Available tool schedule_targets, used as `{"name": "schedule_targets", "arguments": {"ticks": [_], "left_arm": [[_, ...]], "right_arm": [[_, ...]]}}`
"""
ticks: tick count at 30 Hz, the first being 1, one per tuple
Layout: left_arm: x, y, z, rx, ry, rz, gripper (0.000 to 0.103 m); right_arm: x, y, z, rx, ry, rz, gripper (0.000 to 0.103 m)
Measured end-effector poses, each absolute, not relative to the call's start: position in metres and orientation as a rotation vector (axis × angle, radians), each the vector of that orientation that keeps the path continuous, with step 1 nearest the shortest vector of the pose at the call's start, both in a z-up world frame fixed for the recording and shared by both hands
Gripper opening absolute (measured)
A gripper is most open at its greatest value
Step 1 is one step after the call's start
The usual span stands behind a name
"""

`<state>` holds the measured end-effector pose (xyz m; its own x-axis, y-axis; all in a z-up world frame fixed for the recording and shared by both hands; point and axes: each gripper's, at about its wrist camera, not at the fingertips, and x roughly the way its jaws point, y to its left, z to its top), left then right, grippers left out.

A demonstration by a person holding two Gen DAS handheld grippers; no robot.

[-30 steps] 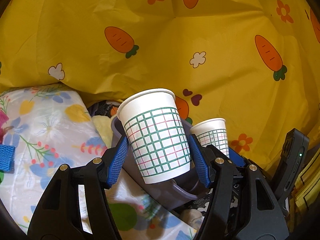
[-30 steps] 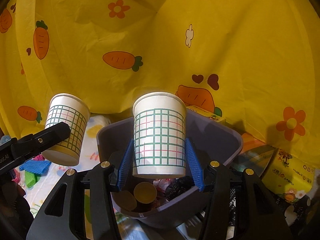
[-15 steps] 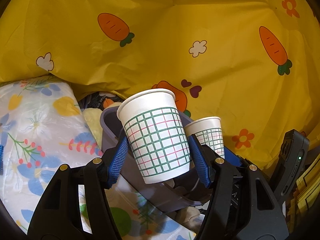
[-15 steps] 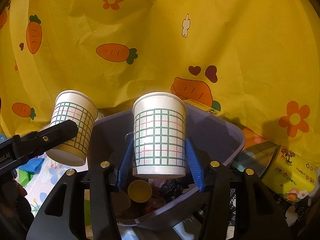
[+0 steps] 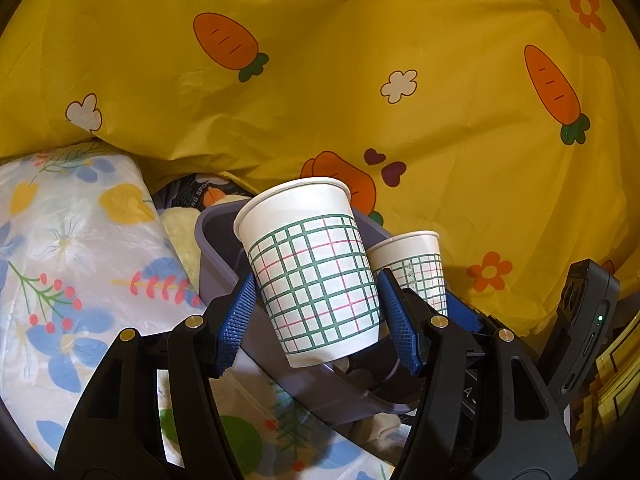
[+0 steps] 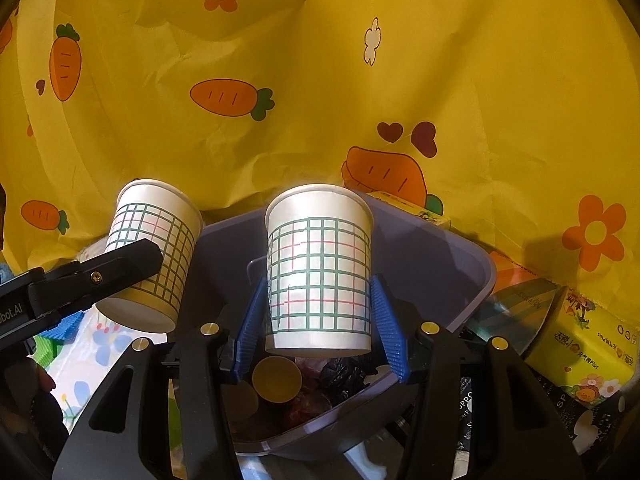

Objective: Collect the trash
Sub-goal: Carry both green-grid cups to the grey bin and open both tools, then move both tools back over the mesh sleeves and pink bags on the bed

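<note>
Checked paper cups (image 5: pixel 316 276) (image 6: pixel 320 272) clamped in both grippers; left cup (image 6: pixel 152 252) now nearer purple bin (image 6: pixel 452 256).

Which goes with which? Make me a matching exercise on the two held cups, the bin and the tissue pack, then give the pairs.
Things:
1. left cup
2. right cup
3. bin
4. tissue pack

States:
a. purple, trash inside
b. held upright
c. yellow, lying right of the bin
d. held tilted

Pairs: 1-d, 2-b, 3-a, 4-c.
</note>
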<state>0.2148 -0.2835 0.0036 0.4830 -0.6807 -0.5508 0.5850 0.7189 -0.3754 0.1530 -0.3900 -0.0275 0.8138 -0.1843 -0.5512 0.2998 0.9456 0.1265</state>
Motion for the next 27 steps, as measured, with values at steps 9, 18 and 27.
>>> {"name": "schedule_targets", "arguments": {"ticks": [9, 18, 27], "left_arm": [[0.220, -0.286, -0.001, -0.162, 0.756, -0.791, 0.061], [0.219, -0.289, -0.004, -0.163, 0.746, -0.802, 0.063], [0.221, -0.279, -0.006, -0.179, 0.746, -0.771, 0.087]], "right_arm": [[0.156, -0.392, -0.031, 0.214, 0.578, -0.268, 0.054], [0.157, -0.392, -0.035, 0.201, 0.588, -0.278, 0.058], [0.154, -0.393, -0.036, 0.189, 0.581, -0.307, 0.067]]}}
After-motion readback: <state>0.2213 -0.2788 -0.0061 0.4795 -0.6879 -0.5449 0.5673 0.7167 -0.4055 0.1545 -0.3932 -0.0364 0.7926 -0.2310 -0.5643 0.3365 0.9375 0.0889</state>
